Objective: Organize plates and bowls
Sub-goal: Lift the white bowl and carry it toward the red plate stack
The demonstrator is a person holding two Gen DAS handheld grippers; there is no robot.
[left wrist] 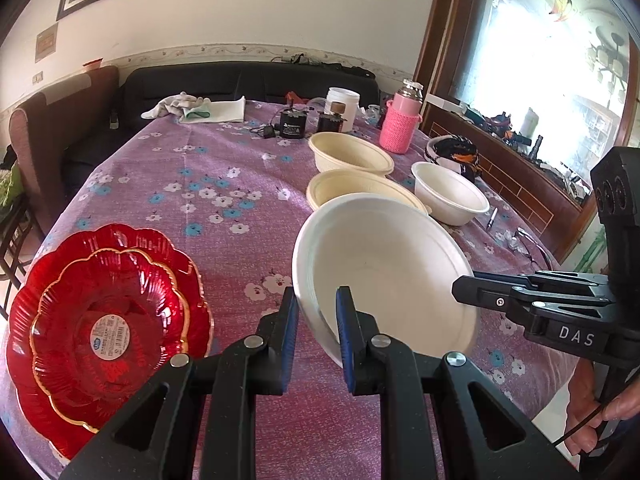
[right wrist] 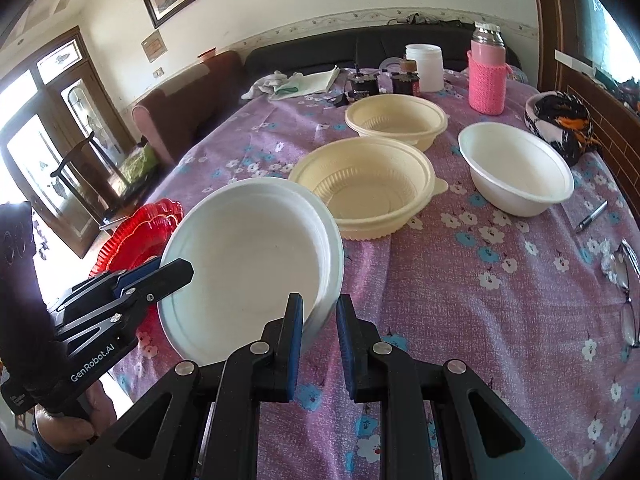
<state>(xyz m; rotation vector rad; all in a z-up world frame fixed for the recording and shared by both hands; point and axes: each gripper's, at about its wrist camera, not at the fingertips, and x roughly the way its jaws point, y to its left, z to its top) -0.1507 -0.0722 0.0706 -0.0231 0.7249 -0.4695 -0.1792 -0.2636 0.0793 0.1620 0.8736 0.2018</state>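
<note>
white bowl (left wrist: 384, 276) hangs tilted above the counter (left wrist: 224, 208), just in front of the nearer cream bowl (right wrist: 368, 188), left claw (left wrist: 318, 320) and right claw (right wrist: 318, 324) each pinching its rim. red plates (left wrist: 108, 320) already nested; three bowls still lie loose, unstacked.

We look down and forward from each wrist along its own fingers, both views close over the near edge of the table (left wrist: 208, 184). Our left view sits toward the near left corner, our right view further right. Both share the white bowl (left wrist: 384, 272) close up and the far edge with the sofa (right wrist: 320, 50).
</note>
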